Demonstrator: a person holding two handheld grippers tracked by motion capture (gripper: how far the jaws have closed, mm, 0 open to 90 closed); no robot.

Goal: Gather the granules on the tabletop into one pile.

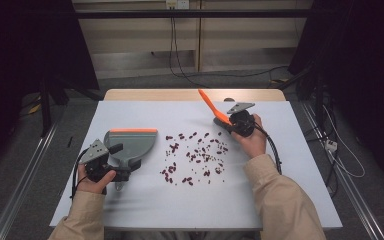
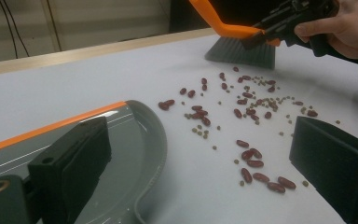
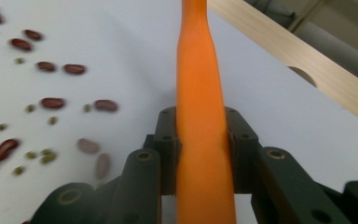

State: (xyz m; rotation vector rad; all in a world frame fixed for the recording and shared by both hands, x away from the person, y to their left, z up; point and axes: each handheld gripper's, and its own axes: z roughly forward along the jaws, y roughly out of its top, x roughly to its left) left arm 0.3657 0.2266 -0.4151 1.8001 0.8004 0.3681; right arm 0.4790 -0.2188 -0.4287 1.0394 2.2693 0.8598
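Sweeping scattered beans across a pale grey table (image 1: 280, 200) is the work in hand, seen from above. At upper right of the high view, the right gripper (image 1: 228, 121) is clamped on the orange handle of a small brush (image 1: 211, 104); its own view shows both black jaws pressed against the handle's sides. The left gripper view shows the brush's grey bristles (image 2: 242, 52) resting on the table at the top of the frame, just beyond the far edge of the beans. Those red beans and smaller green ones (image 1: 196, 156) lie spread over the middle of the table, between the brush and a grey dustpan (image 1: 131, 145) with an orange front edge at centre left. The left gripper (image 1: 117, 161) sits at the dustpan's handle at lower left; whether its jaws are pressing on it I cannot tell, since in its own view they stand wide apart with the pan under one of them. The risks, as I judge them: a fast stroke could fling the round beans past the pan or off the table, the smooth handle could twist in the jaws, and a loosely held pan could slide away when beans strike it.
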